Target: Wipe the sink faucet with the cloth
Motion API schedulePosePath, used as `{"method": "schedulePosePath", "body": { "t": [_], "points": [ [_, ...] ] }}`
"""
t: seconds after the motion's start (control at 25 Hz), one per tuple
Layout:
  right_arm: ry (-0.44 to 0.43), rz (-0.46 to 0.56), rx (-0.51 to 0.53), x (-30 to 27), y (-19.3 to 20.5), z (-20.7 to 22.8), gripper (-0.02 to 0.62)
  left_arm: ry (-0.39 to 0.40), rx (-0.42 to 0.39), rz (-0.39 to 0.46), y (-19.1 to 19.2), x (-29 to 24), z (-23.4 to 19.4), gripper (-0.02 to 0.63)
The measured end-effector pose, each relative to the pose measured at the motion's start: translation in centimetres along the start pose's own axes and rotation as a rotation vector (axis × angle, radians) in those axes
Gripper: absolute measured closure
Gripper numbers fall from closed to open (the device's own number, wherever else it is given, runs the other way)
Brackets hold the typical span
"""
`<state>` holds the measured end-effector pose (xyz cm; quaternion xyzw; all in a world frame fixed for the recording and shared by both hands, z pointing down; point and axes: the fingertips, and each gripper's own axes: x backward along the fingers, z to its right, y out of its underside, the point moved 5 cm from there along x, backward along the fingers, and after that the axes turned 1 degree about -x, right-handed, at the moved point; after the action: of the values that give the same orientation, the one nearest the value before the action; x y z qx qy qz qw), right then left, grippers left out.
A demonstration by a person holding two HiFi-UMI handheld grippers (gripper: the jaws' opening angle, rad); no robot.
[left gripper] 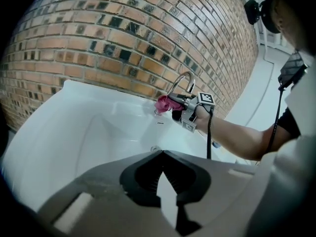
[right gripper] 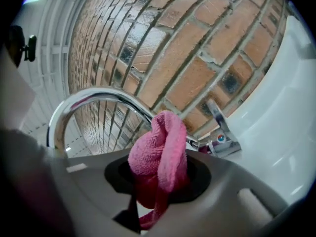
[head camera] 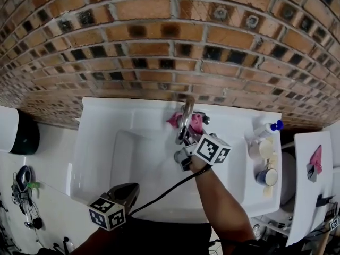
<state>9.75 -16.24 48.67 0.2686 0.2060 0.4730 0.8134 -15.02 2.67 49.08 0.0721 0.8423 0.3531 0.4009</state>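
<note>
Clamping the pink cloth (right gripper: 160, 152) tightly between its jaws, the right gripper (right gripper: 158, 194) is held up against the curved faucet (right gripper: 98, 100) at the back of the white sink (head camera: 95, 142). The bunched fabric appears to be laid on the chrome neck for wiping, and pink is seen on both sides of the spout in the head view. The left gripper (left gripper: 163, 179) is held low at the sink's near edge, jaws drawn together on nothing, apparently parked clear because one tool is judged sufficient.
</note>
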Motion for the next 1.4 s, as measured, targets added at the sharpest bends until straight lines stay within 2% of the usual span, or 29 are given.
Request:
{"method": "schedulePosePath", "body": {
  "t": [0.16, 0.36, 0.48, 0.56, 0.92, 1.08, 1.28, 1.4],
  "points": [
    [-0.051, 0.014, 0.008, 0.2, -2.3, -1.3, 0.479, -0.001, 0.008, 0.026, -0.3, -0.2, 0.9, 0.600],
    [-0.065, -0.027, -0.112, 0.8, -3.1, -1.2, 0.477, 0.001, 0.013, 0.047, -0.5, -0.2, 1.7, 0.600],
    [-0.195, -0.002, -0.232, 0.6, -3.9, -2.7, 0.474, 0.017, 0.003, 0.054, -0.8, -0.4, 2.3, 0.600],
    [-0.245, 0.008, -0.245, 0.7, -4.6, -3.5, 0.474, 0.027, -0.003, 0.056, -0.9, -0.4, 2.5, 0.600],
    [-0.352, -0.021, -0.134, 2.2, -5.6, -5.1, 0.477, -0.001, 0.035, 0.103, -0.1, 1.4, 2.4, 0.600],
    [-0.422, -0.010, -0.044, 3.0, -6.8, -5.3, 0.479, -0.025, 0.050, 0.103, 0.6, 1.8, 2.0, 0.600],
    [-0.449, -0.080, 0.087, 3.5, -7.4, -5.9, 0.482, -0.038, 0.060, 0.102, 1.0, 1.1, 2.6, 0.600],
    [-0.497, -0.105, 0.082, 4.2, -7.6, -6.5, 0.482, -0.019, 0.051, 0.104, 0.3, 0.0, 3.6, 0.600]
  ]
}}
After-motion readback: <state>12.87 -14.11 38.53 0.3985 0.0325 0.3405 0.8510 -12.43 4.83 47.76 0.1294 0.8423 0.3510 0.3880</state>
